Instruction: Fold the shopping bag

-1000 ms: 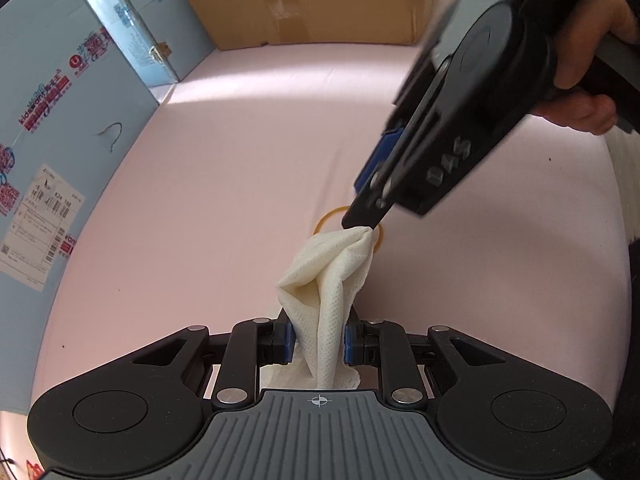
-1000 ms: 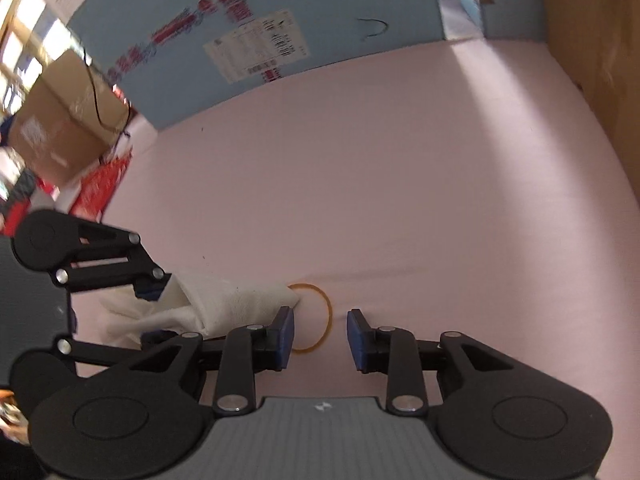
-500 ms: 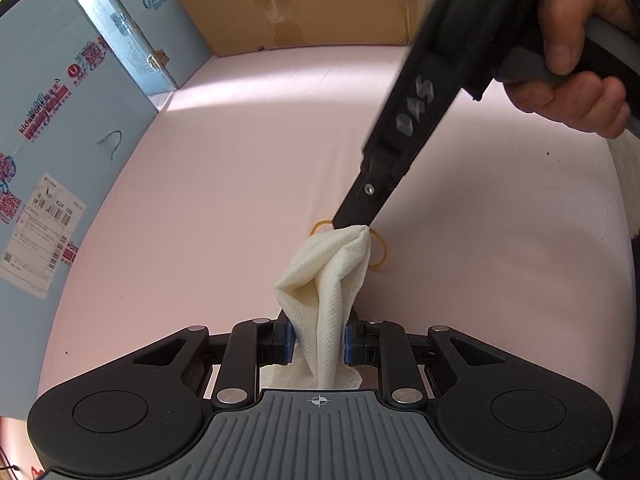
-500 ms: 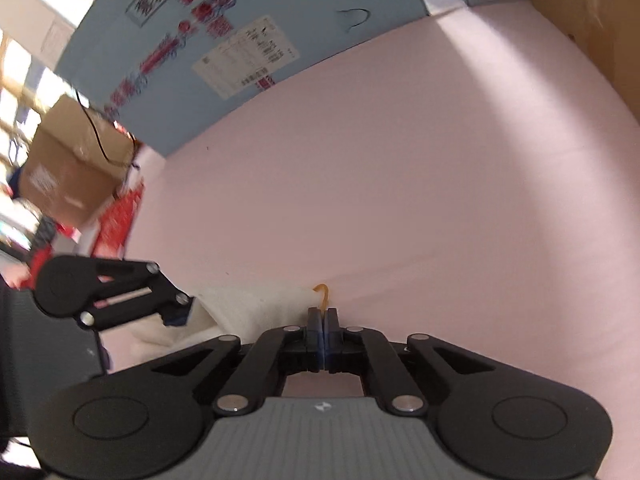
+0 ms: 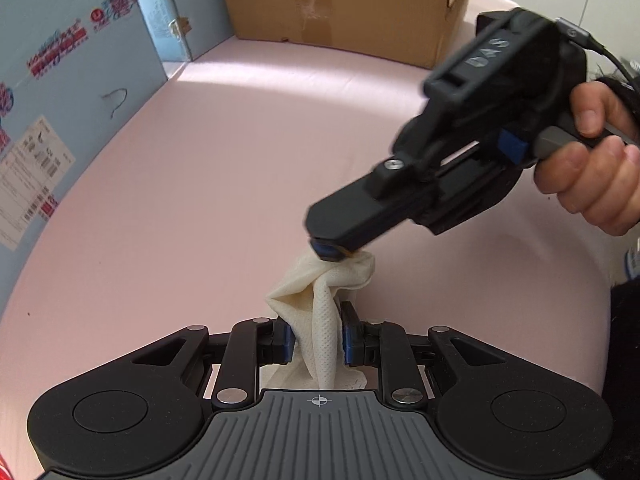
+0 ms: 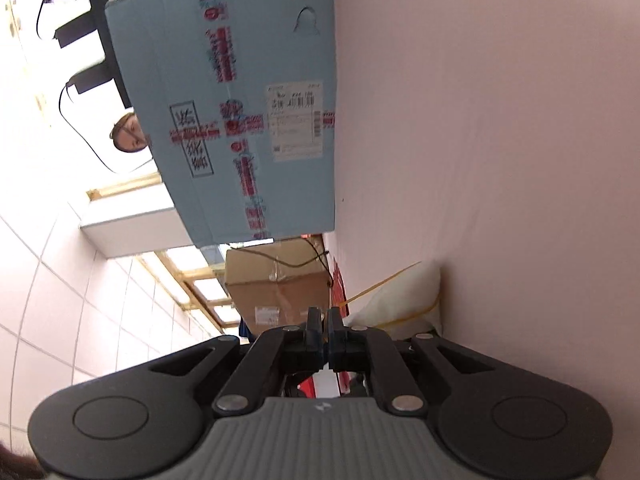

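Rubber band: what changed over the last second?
The right hand-held gripper was open over the rubber band, which lay flat on the pink surface. It shut on the band, lifted it, rolled onto its side and is stretching it over the tip of the rolled shopping bag. The left hand-held gripper stayed shut on the bag, in the same place.
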The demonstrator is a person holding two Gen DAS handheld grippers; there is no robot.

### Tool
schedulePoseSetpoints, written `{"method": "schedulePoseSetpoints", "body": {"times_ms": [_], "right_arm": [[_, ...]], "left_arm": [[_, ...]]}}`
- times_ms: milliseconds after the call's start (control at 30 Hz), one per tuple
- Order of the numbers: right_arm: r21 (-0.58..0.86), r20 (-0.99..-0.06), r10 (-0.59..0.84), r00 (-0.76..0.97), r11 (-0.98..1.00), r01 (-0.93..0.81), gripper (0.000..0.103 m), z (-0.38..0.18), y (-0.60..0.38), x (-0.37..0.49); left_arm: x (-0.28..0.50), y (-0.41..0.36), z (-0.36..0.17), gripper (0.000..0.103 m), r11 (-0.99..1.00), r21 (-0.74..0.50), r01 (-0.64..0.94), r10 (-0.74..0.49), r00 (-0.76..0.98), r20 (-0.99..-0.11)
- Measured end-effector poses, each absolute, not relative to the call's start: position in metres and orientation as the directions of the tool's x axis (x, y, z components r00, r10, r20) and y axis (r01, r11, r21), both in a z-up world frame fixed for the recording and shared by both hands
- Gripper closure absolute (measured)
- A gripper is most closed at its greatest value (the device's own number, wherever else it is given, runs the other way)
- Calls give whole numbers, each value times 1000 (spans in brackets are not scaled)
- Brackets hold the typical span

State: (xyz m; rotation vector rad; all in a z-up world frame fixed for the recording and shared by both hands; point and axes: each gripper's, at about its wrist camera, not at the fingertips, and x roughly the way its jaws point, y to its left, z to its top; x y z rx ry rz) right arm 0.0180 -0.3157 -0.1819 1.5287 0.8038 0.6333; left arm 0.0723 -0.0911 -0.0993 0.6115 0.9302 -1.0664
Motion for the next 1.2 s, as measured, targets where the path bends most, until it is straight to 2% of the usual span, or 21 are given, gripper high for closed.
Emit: {"method": "schedulePoseSetpoints", "body": {"times_ms": [233,333,567,633,733,1000,1200], "right_arm": [[992,-124,846,519,109,60,97,-150,-310,21],[982,-183,866,465,187,38,96,-140,-293,24],[970,-241,819,521,223,99,96,-142,-289,25],[972,-236,809,538,199,128,97,-147,-293,24],[966,-258,797,546,199,166,98,-147,-293,27],[908,-418,758,501,359,214,96,-122,-289,37],[874,-482,736,475,443,199,94,-108,-285,49]], "left_arm": [[76,-88,-102,83,391,-41,919,-486,168,-857],[77,-84,-104,83,408,-62,911,-510,172,-843],[68,-69,-106,83,450,-70,890,-584,234,-777],[58,-70,-106,84,448,-14,894,-578,278,-767],[34,-81,-108,84,391,155,907,-537,361,-763],[-24,-109,-123,87,143,557,818,-445,556,-702],[-36,-110,-129,89,26,633,774,-456,572,-681]]}}
